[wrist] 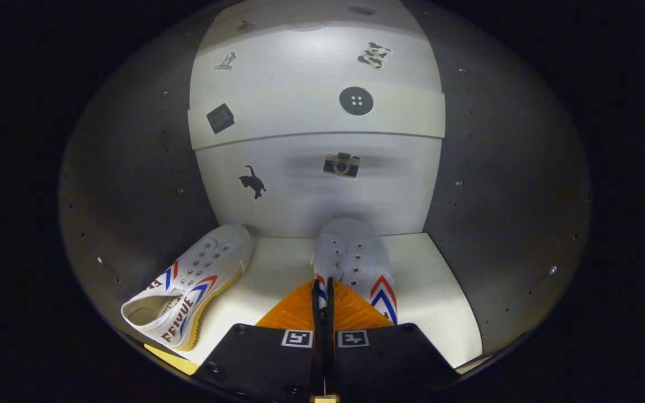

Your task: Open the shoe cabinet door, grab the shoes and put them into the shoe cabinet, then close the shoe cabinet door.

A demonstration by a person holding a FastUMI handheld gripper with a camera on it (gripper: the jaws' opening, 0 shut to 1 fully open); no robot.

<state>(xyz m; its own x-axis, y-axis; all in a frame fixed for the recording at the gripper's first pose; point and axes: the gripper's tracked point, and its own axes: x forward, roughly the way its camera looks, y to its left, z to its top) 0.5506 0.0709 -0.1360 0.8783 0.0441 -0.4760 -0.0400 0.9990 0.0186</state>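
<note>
White canvas shoe (356,254) sits toe-in on the pale cabinet shelf (440,291), its edge pinched by the closed gripper (323,288), beside its mate (194,282) already lying against the side wall.

Two shoes in cabinet (132,184) — one shoe (188,285) left, other shoe (353,254) just ahead of tool (322,294).

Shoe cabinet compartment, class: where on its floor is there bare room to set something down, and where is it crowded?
Bare floor lies between the right shoe and the right wall, and a narrower strip between the two shoes. It is crowded at the left wall, where the left shoe lies tilted, and mid-floor, where the gripper, fingers nearly together, grips the right shoe.
</note>
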